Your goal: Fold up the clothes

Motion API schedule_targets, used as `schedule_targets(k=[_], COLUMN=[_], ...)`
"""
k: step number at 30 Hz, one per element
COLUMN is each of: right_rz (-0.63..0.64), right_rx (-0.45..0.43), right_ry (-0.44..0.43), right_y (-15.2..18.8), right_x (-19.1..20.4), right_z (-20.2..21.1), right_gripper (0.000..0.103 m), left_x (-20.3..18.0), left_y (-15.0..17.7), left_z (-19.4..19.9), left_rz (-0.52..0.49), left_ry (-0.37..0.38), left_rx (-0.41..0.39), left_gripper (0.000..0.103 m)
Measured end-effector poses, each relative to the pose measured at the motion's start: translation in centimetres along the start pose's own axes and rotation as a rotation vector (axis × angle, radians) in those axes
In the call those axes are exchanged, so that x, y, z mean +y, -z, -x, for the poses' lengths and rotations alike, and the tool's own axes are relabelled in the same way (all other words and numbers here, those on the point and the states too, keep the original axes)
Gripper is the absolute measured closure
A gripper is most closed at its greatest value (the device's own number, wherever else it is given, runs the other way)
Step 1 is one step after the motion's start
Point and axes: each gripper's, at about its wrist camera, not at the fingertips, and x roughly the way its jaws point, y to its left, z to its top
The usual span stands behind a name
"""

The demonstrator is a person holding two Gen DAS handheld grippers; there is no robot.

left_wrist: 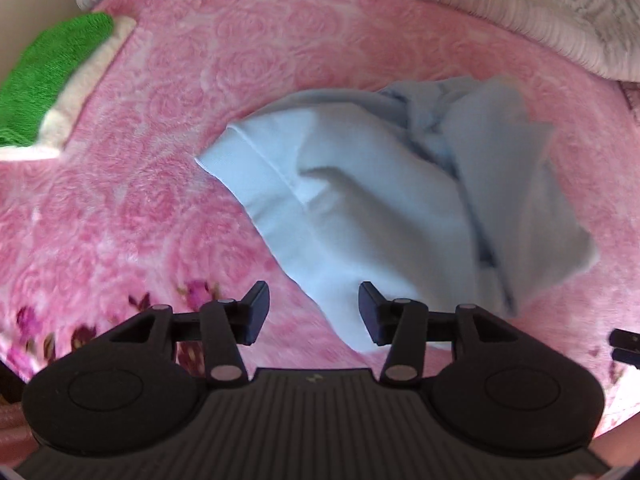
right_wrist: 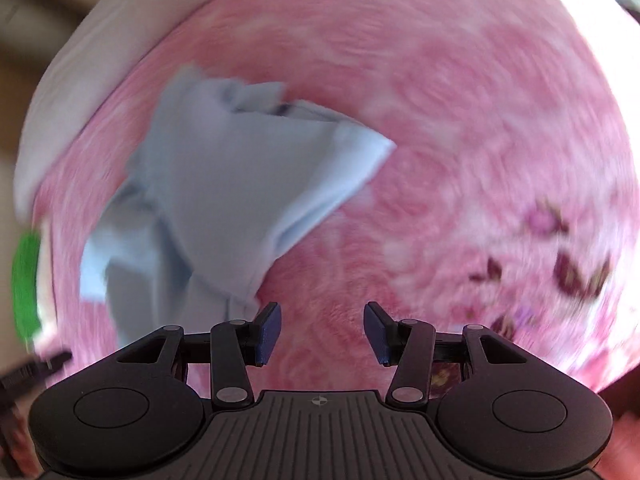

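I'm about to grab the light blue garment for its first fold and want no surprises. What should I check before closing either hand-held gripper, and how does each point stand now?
1. Left hand-held gripper open, nothing between its pads: ok.
2. Right hand-held gripper open and empty: ok.
3. Light blue garment spread flat: not ok, it lies crumpled on the pink blanket.
4. A hemmed edge exposed to grab: ok, one faces the left view.
5. Green and white folded stack apart from the garment: ok.
6. Sharp view: not ok, the right view is blurred.
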Motion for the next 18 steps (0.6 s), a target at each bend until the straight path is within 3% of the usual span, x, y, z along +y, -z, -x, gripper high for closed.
schedule_targets(k=[5, 10, 14, 18], right_rz=[-0.237, -0.381, -0.433, -0.466], right_rx=[-0.067, -0.148, -0.234, -0.299], right_ry=[-0.013, -0.062, -0.091, -0.096], right_y=[1.6, 2.6, 2.2, 1.7], right_x=[-1.8, -1.5, -0.7, -0.6], right_z=[-2.4, -4.6, -6.5, -8.6], right_gripper=[0.036, 0.034, 0.034, 0.034], left_x=[3.5, 5.8, 6.5, 6.0], left_y=[-4.7, -9.4, -11.5, -12.2], left_z=[-4.2, -7.0, -9.1, -12.0], left_rz=[-0.067, -0.186, -0.292, -0.395], left_ry=[0.0, 0.01, 0.112, 0.195], left_rx=[-0.015, -0.111, -0.185, -0.178], left_gripper=[0.058, 0.053, 0.046, 0.041])
